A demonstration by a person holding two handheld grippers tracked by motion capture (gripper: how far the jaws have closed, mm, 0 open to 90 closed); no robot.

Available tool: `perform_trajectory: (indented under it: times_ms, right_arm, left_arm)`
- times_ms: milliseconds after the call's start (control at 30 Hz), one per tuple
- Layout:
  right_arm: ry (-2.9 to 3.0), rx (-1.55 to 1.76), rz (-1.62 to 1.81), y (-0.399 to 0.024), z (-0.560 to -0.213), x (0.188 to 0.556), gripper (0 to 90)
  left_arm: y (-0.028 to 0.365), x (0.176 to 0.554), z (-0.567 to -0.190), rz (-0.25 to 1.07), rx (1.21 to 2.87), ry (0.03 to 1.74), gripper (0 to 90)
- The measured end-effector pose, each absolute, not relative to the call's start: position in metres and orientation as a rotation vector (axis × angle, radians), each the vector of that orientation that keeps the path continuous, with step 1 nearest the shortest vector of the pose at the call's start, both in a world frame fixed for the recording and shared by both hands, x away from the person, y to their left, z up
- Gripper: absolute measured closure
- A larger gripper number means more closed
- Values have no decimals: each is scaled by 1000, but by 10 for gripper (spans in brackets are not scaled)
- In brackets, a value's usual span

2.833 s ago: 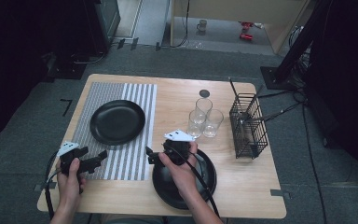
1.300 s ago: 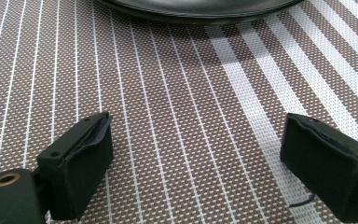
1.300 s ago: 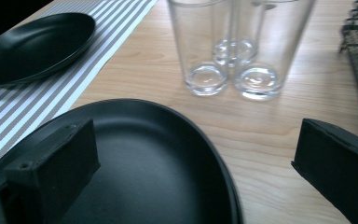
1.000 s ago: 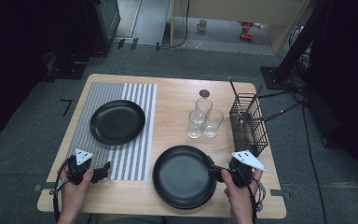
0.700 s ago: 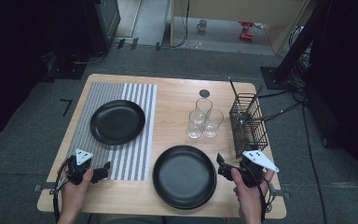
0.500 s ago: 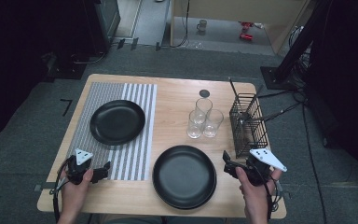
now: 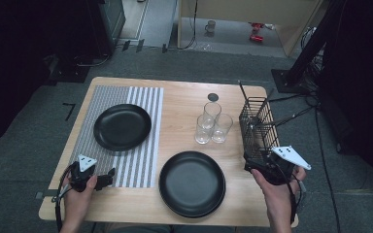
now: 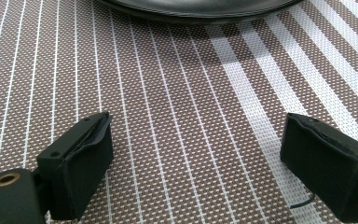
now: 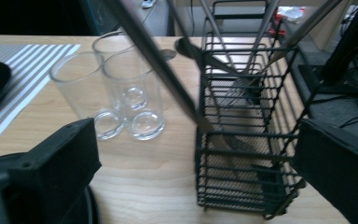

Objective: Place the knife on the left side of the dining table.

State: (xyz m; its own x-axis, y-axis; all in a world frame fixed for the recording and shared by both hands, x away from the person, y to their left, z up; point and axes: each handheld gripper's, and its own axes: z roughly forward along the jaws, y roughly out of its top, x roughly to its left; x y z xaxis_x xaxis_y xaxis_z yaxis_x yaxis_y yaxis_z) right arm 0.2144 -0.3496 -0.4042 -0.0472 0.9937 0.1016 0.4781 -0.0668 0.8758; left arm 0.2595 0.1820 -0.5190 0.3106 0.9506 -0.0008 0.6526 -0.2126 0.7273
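Black wire cutlery basket [image 7: 258,128] at right of frame on wooden table [image 7: 184,99], long axis up-frame, utensil handles leaning out top; three glasses [image 7: 212,127] just left. Right gripper [image 7: 252,167] at basket's lower end, jaws spread, nothing held. Left gripper [image 7: 108,178] lower left over striped placemat [image 7: 145,131], likewise spread; dark floor around.

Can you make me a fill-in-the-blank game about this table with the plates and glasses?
1. The number of clear glasses standing together is ____.
2. The far plate rests on a striped ____.
3. The right gripper points at the black wire ____, which holds cutlery.
4. The left gripper has its jaws ____ above the mat.

Missing words: three; mat; basket; open
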Motion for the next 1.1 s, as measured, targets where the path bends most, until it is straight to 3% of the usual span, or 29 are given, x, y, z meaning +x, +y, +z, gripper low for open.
perform_trajectory:
  times_ms: [33,67,100,167,200,233,367,700,900,1100]
  right_arm:
    - [1563,1592,1029,-352,-402,216,72]
    - [1563,1592,1029,-352,-402,216,72]
    - [1548,1563,1022,-352,-400,217,175]
    - [1557,1528,1020,-352,-399,218,285]
    - [1557,1528,1020,-352,-399,218,285]
    - [1557,1500,1016,-351,-399,219,378]
    - [1597,1452,1007,-346,-400,223,494]
    - [1617,1453,952,-339,-409,241,577]
    - [1627,1451,935,-338,-412,248,711]
    - [1637,1423,989,-339,-406,247,754]
  left_arm:
    - [182,259,-519,610,1953,1417,96]
    - [182,259,-519,610,1953,1416,96]
    - [182,259,-519,610,1956,1416,96]
    - [182,259,-519,610,1953,1417,96]
    - [182,259,-519,610,1953,1417,96]
    - [182,260,-519,610,1953,1416,96]
    - [182,259,-519,610,1954,1416,96]
    - [182,259,-519,610,1953,1417,96]
    - [182,259,-519,610,1955,1416,96]
    - [182,260,-519,610,1954,1416,96]
